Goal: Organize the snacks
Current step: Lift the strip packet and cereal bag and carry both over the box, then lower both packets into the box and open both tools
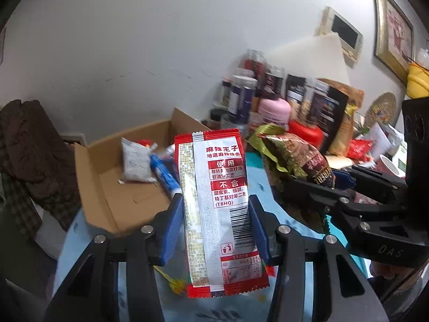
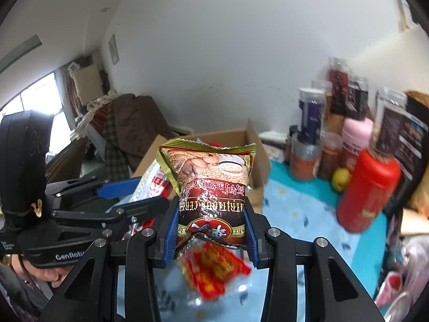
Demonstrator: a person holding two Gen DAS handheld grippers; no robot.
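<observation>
Brown cardboard made up the open box (image 1: 134,187) that sat on the counter (image 1: 257,185), which wore a light blue cloth. Inside the box lay a white snack packet (image 1: 135,163) and a blue and white wrapper (image 1: 165,174), side by side near the back wall. A bit of red showed behind them, too small to name.

The left hand-held gripper (image 1: 215,212) was clamped on a red and white spicy strip packet (image 1: 217,209). The packet stood upright between the blue pads, in the air, just in front of the box.

The right hand-held gripper (image 2: 211,230) was clamped on a brown and gold cereal packet (image 2: 211,187). That packet was held up too, upside down, with the box (image 2: 254,158) behind it. In the left view the cereal packet (image 1: 297,158) hung just to the right of the red and white one.

Under the right gripper a red and yellow snack bag (image 2: 214,268) lay on the cloth, blurry.

By the wall stood a red bottle (image 2: 370,190), a pink bottle (image 2: 356,139) and some clear jars (image 2: 311,115). A yellow fruit (image 2: 341,179) sat between them.
</observation>
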